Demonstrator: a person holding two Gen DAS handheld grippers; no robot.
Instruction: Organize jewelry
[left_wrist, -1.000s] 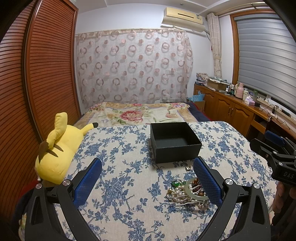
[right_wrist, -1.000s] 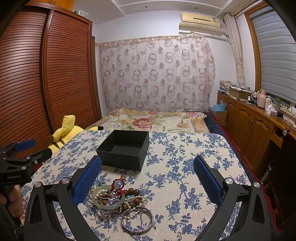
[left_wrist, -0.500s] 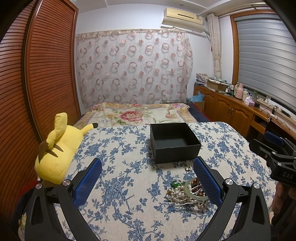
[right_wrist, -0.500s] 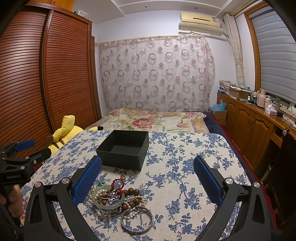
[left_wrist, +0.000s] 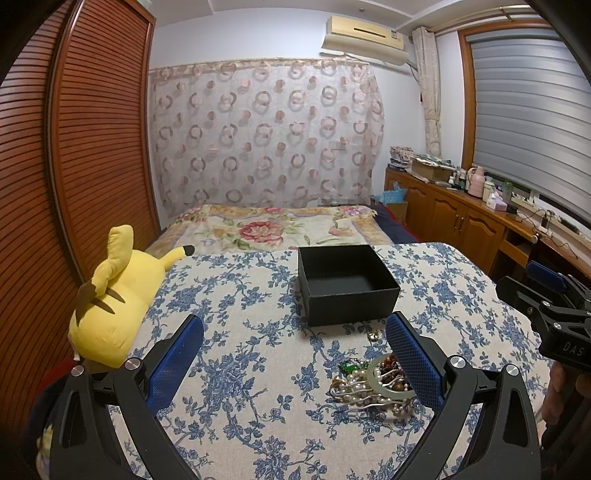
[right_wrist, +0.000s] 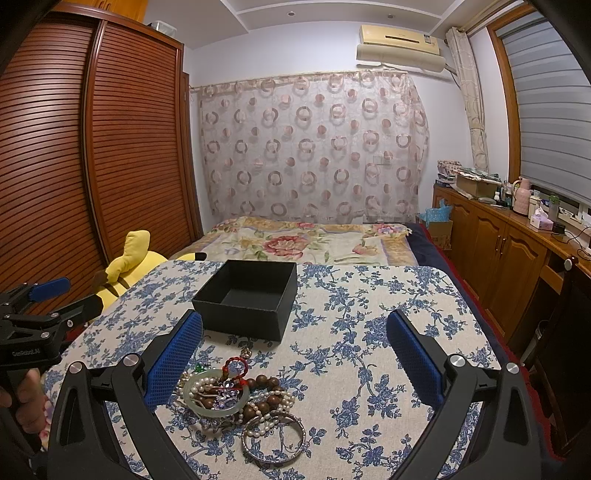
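Observation:
A pile of jewelry (right_wrist: 236, 402) lies on the blue-flowered cloth: a pale green bangle (right_wrist: 216, 398), brown wooden beads (right_wrist: 266, 387), pearl strands, a red cord loop and a silver bangle (right_wrist: 273, 437). It also shows in the left wrist view (left_wrist: 373, 384). An open, empty black box (right_wrist: 245, 302) stands just behind the pile, seen too in the left wrist view (left_wrist: 347, 284). My left gripper (left_wrist: 295, 363) is open and empty, left of the pile. My right gripper (right_wrist: 295, 363) is open and empty, above the pile's right side.
A yellow plush toy (left_wrist: 110, 306) lies at the cloth's left edge. A bed with a floral cover (left_wrist: 273, 229) is behind the table. Wooden cabinets (right_wrist: 509, 258) with clutter run along the right wall, and a slatted wardrobe (right_wrist: 92, 147) stands at the left.

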